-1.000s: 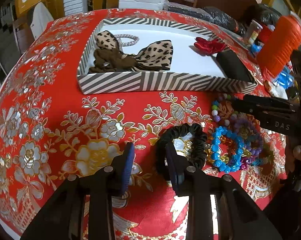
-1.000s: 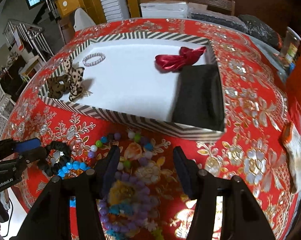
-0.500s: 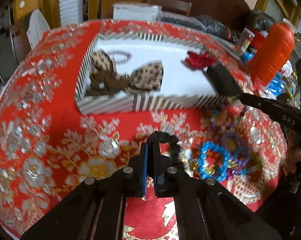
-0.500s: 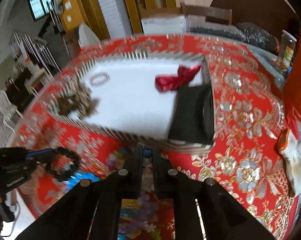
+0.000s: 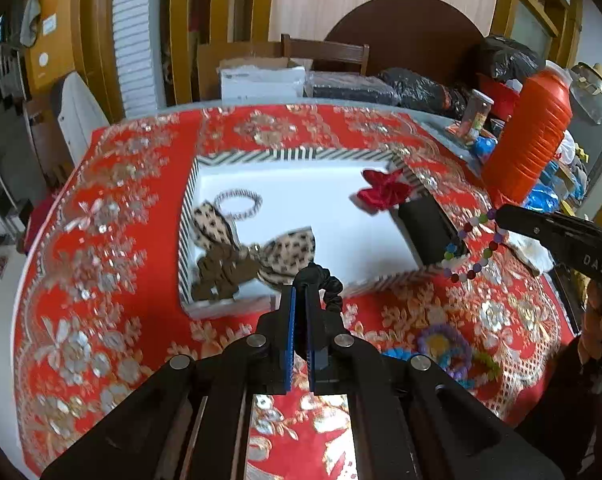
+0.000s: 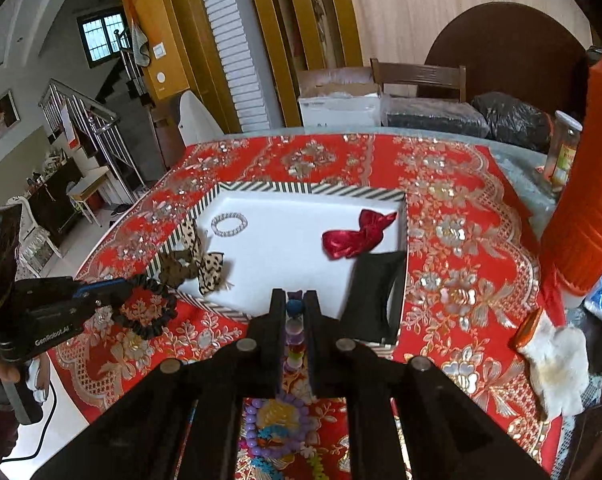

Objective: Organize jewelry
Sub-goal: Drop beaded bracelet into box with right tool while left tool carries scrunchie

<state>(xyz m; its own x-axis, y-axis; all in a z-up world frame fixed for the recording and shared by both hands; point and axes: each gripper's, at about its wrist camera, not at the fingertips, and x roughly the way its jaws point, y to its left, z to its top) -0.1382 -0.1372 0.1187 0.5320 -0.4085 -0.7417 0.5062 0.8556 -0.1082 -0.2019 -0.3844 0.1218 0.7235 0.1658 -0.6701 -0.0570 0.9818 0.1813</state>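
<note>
My left gripper (image 5: 299,286) is shut on a black scrunchie (image 5: 328,289), which it holds up over the near wall of the striped tray (image 5: 309,155). From the right wrist view that scrunchie (image 6: 151,308) hangs as a loop from the left gripper (image 6: 125,285). My right gripper (image 6: 294,298) is shut on a multicoloured bead bracelet (image 6: 294,322); the bracelet (image 5: 471,250) dangles from the right gripper (image 5: 499,213) beside the tray's right end. Inside the tray lie a leopard bow (image 5: 257,250), a pearl bracelet (image 5: 238,204), a red bow (image 5: 383,192) and a black pouch (image 5: 431,230).
More bead bracelets (image 5: 447,346) lie on the red floral tablecloth (image 5: 113,264) in front of the tray. An orange bottle (image 5: 529,136) and clutter stand at the right. A crumpled white cloth (image 6: 557,364) lies near the right edge. Chairs and boxes stand behind the table.
Both grippers shut, the left on the black scrunchie, the right on the multicoloured bead bracelet, and both rose from the cloth with them toward the tray.
</note>
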